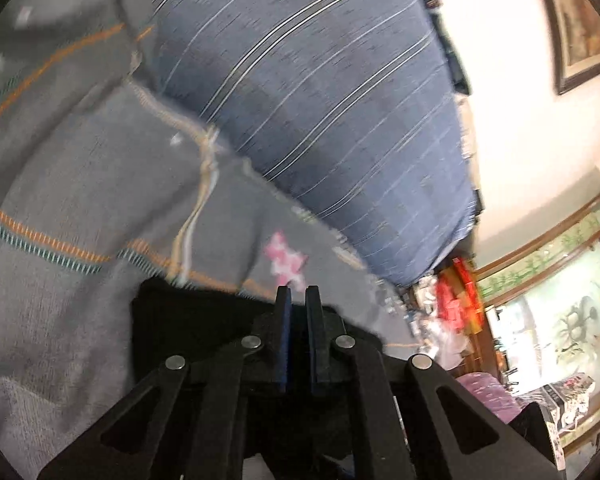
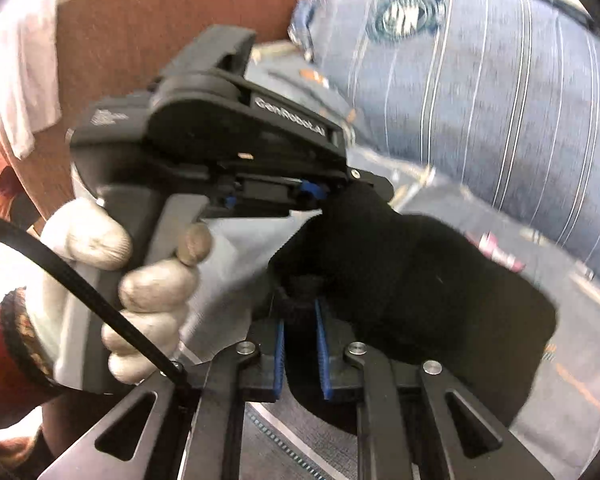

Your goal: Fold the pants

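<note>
The pants [image 2: 416,280] are black cloth held up between both grippers. In the right wrist view my right gripper [image 2: 300,312] is shut on a bunched black edge, and the cloth hangs to the right. The left gripper [image 2: 320,196] shows there from the side, in a white-gloved hand [image 2: 152,284], its blue pads closed on the cloth's upper corner. In the left wrist view my left gripper [image 1: 298,296] has its fingers close together with black cloth [image 1: 188,320] just behind and to the left of them. Both views are motion-blurred.
Below lies a grey blanket [image 1: 80,168] with orange stitch lines and a pink star. A blue striped cushion [image 1: 320,92] lies beyond it. A wooden headboard [image 2: 160,40] stands behind. Clutter and a window [image 1: 560,320] are at the right.
</note>
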Tool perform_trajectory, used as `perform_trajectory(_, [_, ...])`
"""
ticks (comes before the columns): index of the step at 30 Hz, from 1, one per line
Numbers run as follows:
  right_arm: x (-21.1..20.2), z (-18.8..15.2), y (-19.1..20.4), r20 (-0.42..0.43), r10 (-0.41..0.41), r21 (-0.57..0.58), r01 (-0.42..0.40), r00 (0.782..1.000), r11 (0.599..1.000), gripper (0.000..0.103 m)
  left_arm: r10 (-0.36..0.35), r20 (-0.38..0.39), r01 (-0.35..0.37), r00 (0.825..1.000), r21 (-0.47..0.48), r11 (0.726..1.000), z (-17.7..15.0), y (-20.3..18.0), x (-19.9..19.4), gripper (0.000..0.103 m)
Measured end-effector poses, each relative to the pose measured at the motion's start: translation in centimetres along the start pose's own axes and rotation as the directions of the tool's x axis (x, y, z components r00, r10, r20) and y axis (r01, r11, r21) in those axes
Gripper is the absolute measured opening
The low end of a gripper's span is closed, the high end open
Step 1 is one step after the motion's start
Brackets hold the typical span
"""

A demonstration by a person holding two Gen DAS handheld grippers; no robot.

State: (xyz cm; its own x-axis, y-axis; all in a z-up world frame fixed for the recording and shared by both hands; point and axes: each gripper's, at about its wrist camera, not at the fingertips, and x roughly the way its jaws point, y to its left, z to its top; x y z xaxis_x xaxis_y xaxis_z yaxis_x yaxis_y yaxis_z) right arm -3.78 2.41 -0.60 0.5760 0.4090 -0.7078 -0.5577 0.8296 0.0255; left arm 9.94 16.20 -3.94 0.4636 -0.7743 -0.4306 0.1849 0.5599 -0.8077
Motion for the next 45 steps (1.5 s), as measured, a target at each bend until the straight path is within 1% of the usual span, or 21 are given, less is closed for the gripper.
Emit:
perform_trajectory(2, [-0.4,0.8,0.6,0.017,0.001,-0.019,-0.001,1.0,1.0,0.015,0.007,0.026,-0.008,1.0,0.024,1.0,0.8,-0.4,-0.7,0.006])
perform_trajectory(5, [1.4,1.2,0.9,-0.006,0.035,-0.01,-0.035,0.999,0.999,0.023,0.112,0.025,-0.112,0.993,0.017,0.994,1.5,1.3,-0.2,0.006])
perform_trajectory(7, [3.7,0.5,0.8,-0.07,0.084,-0.002,-0.085,0.994,0.996,0.051,0.267,-0.019,-0.267,0.963,-0.001,0.964,1.5,3.5,1.0,0.009])
perform_trajectory(8, [5.1,-0.2,0.4,-0.125,0.087,0.023,-0.084,0.988,0.996,0.051,0.329,-0.056,-0.331,0.943,-0.02,0.944,1.3,4.9,1.4,0.009])
perform_trajectory(14, [-2.7,-1.2,-3.7,0.049,0.202,0.167,-0.207,0.978,0.964,0.058,0.296,0.026,-0.295,0.955,-0.046,0.954,1.0,5.2,-3.7,0.015])
perform_trajectory(17, [-6.7,-1.0,-6.6,0.112,0.158,0.225,-0.18,0.981,0.958,0.058,0.335,0.104,-0.337,0.937,0.001,0.942,0.5,2.4,-6.2,0.019])
perform_trajectory(18, [-7.1,-0.6,-7.7,0.115,0.145,0.243,-0.169,0.983,0.955,0.057,0.312,0.121,-0.318,0.942,0.029,0.948,0.1,0.9,-6.4,0.019])
perform_trajectory(22, [-5.3,-0.3,-11.9,0.092,0.148,0.386,-0.172,0.985,0.906,0.043,0.235,0.11,-0.248,0.966,0.124,0.961,-1.5,-3.3,-4.8,0.033])
perform_trajectory(25, [-0.8,-0.1,-14.1,0.043,0.192,0.487,-0.188,0.981,0.853,0.042,0.284,0.051,-0.289,0.957,0.183,0.94,-1.8,-4.5,-0.1,0.036])
perform_trajectory(26, [1.0,-0.3,-14.8,0.024,0.209,0.522,-0.19,0.978,0.831,0.042,0.4,0.029,-0.396,0.916,0.227,0.89,-2.0,-4.3,1.9,0.036])
perform_trajectory(27, [1.8,-0.5,-15.2,0.02,0.204,0.539,-0.182,0.979,0.823,0.041,0.547,0.048,-0.536,0.836,0.29,0.793,-2.5,-3.7,3.9,0.035])
perform_trajectory(28, [2.4,-0.8,-15.7,0.024,0.186,0.558,-0.168,0.982,0.813,0.041,0.626,0.067,-0.61,0.777,0.325,0.723,-2.9,-2.7,5.2,0.04])
perform_trajectory(29, [3.5,-0.9,-16.2,0.023,0.176,0.576,-0.157,0.984,0.802,0.041,0.652,0.069,-0.634,0.755,0.333,0.698,-3.3,-1.6,6.1,0.044])
perform_trajectory(33, [5.2,-0.1,-15.3,-0.043,0.118,0.504,-0.08,0.992,0.86,0.043,0.581,0.044,-0.572,0.813,0.243,0.783,-2.4,-0.7,4.9,0.042])
perform_trajectory(34, [5.3,0.2,-15.3,-0.059,0.124,0.492,-0.08,0.991,0.867,0.043,0.533,0.042,-0.529,0.845,0.217,0.821,-1.9,-1.0,3.4,0.04])
perform_trajectory(35, [4.4,0.9,-15.5,-0.054,0.152,0.484,-0.107,0.987,0.868,0.042,0.513,0.059,-0.513,0.856,0.208,0.833,-1.7,-1.4,2.2,0.04])
perform_trajectory(37, [1.2,1.4,-16.5,0.053,0.134,0.481,-0.143,0.99,0.865,0.046,0.512,0.122,-0.526,0.85,0.21,0.824,-1.4,-2.5,-0.5,0.04])
perform_trajectory(38, [-0.4,1.3,-17.2,0.087,0.119,0.492,-0.147,0.989,0.858,0.051,0.513,0.142,-0.532,0.846,0.216,0.819,-1.4,-2.7,-1.7,0.042])
perform_trajectory(40, [-2.2,0.3,-18.5,0.122,0.142,0.53,-0.186,0.982,0.827,0.072,0.49,0.127,-0.506,0.862,0.204,0.838,-1.6,-1.9,-3.0,0.067])
perform_trajectory(43, [-2.3,-3.1,-20.8,0.118,0.218,0.625,-0.243,0.969,0.742,0.072,0.408,0.026,-0.408,0.912,0.121,0.905,-2.6,0.9,-2.3,0.072])
perform_trajectory(45, [-1.4,-5.0,-21.4,0.092,0.221,0.663,-0.225,0.971,0.714,0.073,0.366,-0.042,-0.363,0.93,0.071,0.929,-3.3,2.6,-0.7,0.073])
